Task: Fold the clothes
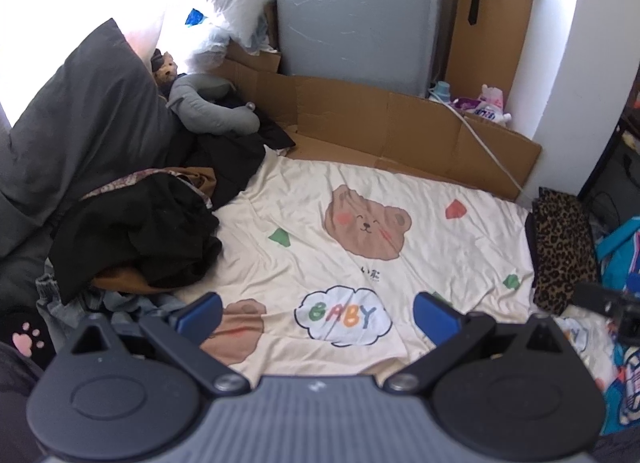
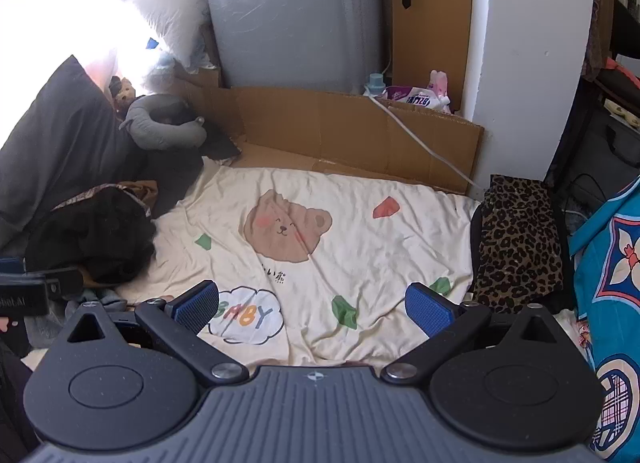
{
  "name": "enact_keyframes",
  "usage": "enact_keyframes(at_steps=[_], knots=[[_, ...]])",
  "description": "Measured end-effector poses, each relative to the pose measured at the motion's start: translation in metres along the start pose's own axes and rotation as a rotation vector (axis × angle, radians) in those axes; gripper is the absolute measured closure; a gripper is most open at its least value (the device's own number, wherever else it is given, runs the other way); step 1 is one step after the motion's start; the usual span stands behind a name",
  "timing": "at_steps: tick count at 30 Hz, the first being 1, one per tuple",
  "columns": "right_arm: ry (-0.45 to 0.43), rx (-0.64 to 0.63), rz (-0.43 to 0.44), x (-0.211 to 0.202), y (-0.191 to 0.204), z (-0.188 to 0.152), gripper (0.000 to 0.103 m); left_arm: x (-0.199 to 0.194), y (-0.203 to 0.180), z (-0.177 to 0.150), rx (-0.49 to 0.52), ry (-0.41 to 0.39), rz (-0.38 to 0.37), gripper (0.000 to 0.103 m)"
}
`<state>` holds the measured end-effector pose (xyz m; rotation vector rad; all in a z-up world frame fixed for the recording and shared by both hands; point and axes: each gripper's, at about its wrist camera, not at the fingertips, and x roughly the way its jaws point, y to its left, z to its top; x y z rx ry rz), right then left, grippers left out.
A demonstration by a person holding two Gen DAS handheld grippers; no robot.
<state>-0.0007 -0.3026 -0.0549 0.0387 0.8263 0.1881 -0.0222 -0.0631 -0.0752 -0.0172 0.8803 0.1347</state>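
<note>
Here both tools hang over a cream sheet [image 1: 400, 191], soft and finely creased, printed with a rounded brown bear face, a scalloped cloud reading "BABY" and small green and red patches. The left gripper [image 1: 318, 317] has its jaws spread wide with nothing between them; its blue ribbed pads [image 1: 434, 317] sit on matte black linkage arms above a grooved grey body. The right gripper [image 2: 312, 309] is spread just as wide and also holds nothing.

Off to the left of the left gripper, and slightly ahead, lies the pile of clothes [image 1: 136, 235]: a limp, crumpled black garment on top, tan cloth and a patterned strip showing at its edges, and blue denim [image 1: 60, 303] at the bottom. To the right of the right gripper sits a leopard-print piece [image 2: 518, 247], folded into a neat rectangle at the sheet's edge.

Farther ahead stand flattened brown cardboard [image 2: 360, 127], stiff and creased, and a grey film-wrapped appliance [image 2: 292, 15]. A grey pillow [image 1: 76, 127] leans at the far left, beside a curved grey neck cushion [image 1: 212, 107].
</note>
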Motion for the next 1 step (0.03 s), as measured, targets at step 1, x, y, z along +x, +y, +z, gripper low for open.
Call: enact_keyframes(at_steps=[1], knots=[[0.001, 0.006, -0.004, 0.0010, -0.0016, 0.0010, 0.001, 0.0009, -0.0011, 0.0002, 0.006, -0.001, 0.004, 0.000]])
